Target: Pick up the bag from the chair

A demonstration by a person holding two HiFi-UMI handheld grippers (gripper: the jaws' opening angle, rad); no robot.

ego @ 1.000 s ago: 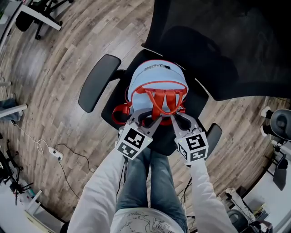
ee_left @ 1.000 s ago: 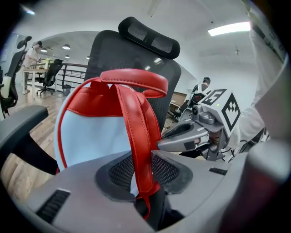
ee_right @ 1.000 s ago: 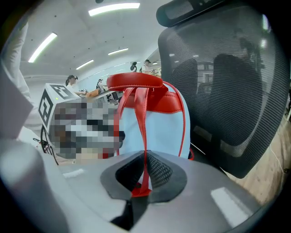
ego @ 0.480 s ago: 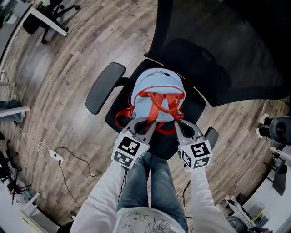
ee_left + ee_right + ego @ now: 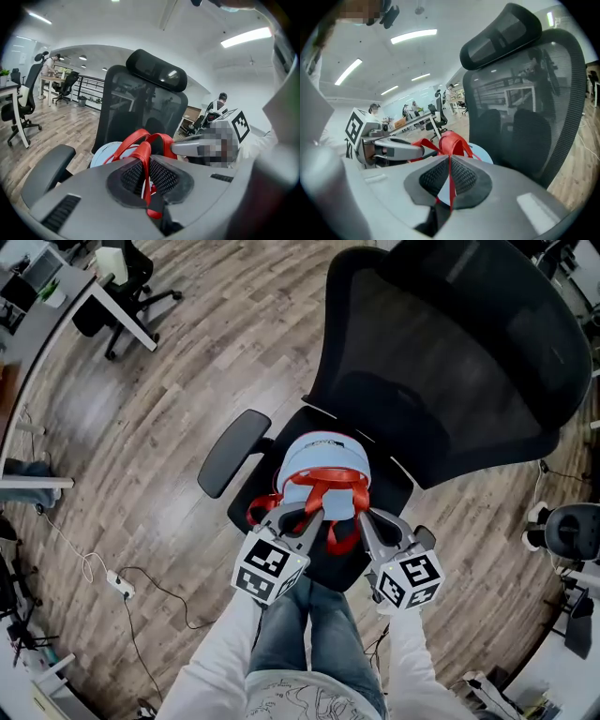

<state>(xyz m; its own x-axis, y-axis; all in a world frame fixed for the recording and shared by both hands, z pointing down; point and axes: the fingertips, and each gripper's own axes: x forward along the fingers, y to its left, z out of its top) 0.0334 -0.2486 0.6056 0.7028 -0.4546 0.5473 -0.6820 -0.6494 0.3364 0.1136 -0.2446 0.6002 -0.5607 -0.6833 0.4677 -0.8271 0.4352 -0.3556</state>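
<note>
while the pale blue bag point(image 5: 323, 457) sits low over the chair point(image 5: 450, 362) seat, maybe not clear of it, my left gripper point(image 5: 302, 514) and right gripper point(image 5: 366, 517) each clamp a red strap point(image 5: 325, 482) flat in the jaws. thin webbing could slip through, or an uneven pull could swing the bag into the armrest point(image 5: 232, 451).

The bag point(image 5: 323, 456) is light blue with red straps point(image 5: 323, 475), the chair point(image 5: 450, 362) black

One bag point(image 5: 323, 456), two grippers point(image 5: 309, 513) point(image 5: 362, 516)
</note>
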